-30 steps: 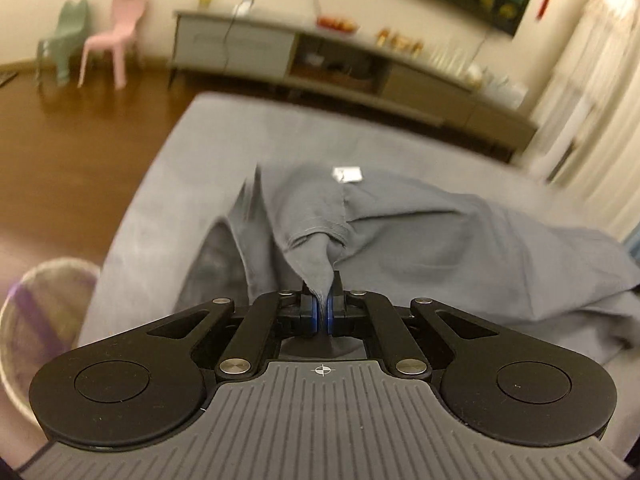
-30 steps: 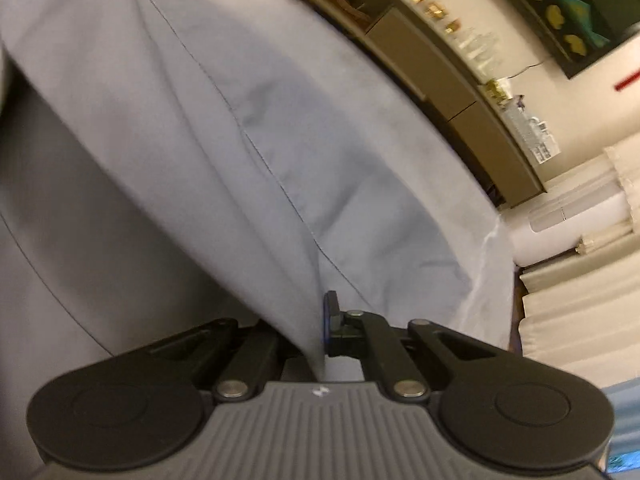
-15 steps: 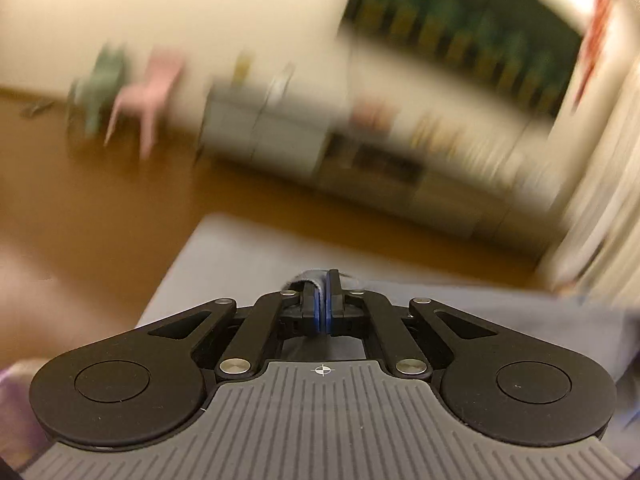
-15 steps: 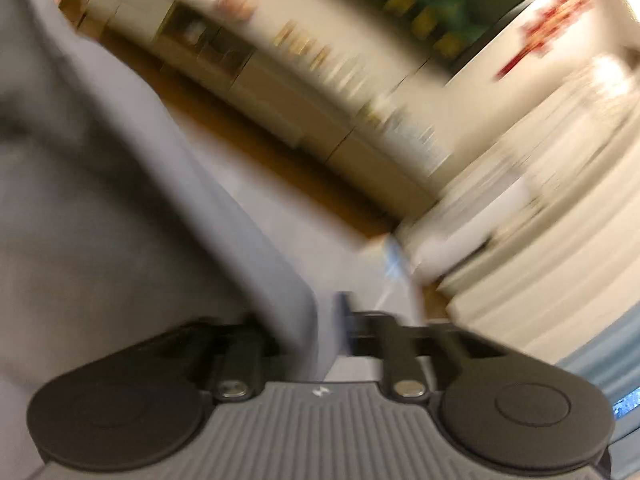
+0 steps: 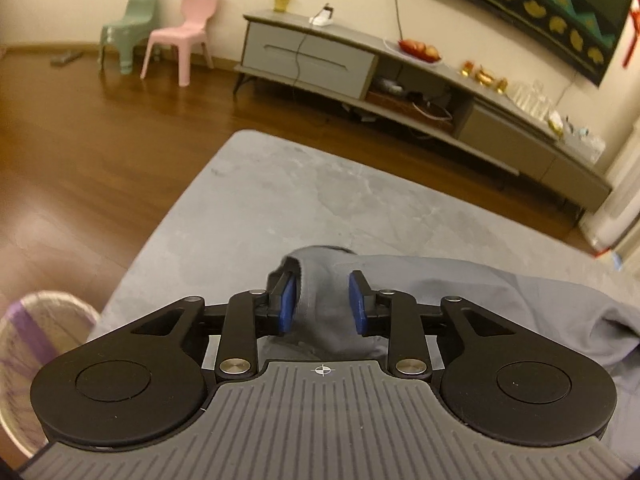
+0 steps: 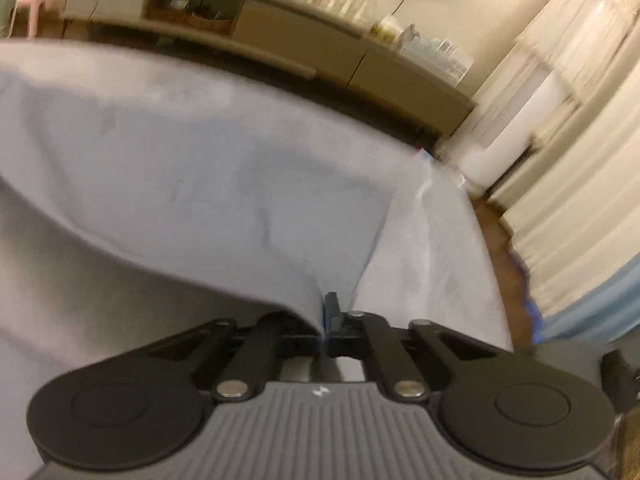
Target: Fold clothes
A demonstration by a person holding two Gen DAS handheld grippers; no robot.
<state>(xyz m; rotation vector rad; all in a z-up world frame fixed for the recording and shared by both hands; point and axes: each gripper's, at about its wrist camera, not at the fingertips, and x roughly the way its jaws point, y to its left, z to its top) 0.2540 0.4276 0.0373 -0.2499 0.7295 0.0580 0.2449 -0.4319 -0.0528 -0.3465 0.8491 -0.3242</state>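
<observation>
The left gripper (image 5: 322, 307) is standing open, a fold of the grey garment (image 5: 460, 292) lying loose between its fingers. The right gripper (image 6: 326, 320) is pinching the garment's edge, cloth stretching away leftward over the grey surface (image 5: 280, 184).

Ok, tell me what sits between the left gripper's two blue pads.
A bunched fold of the grey garment lies between the left gripper's parted pads; the left wrist view shows it.
</observation>
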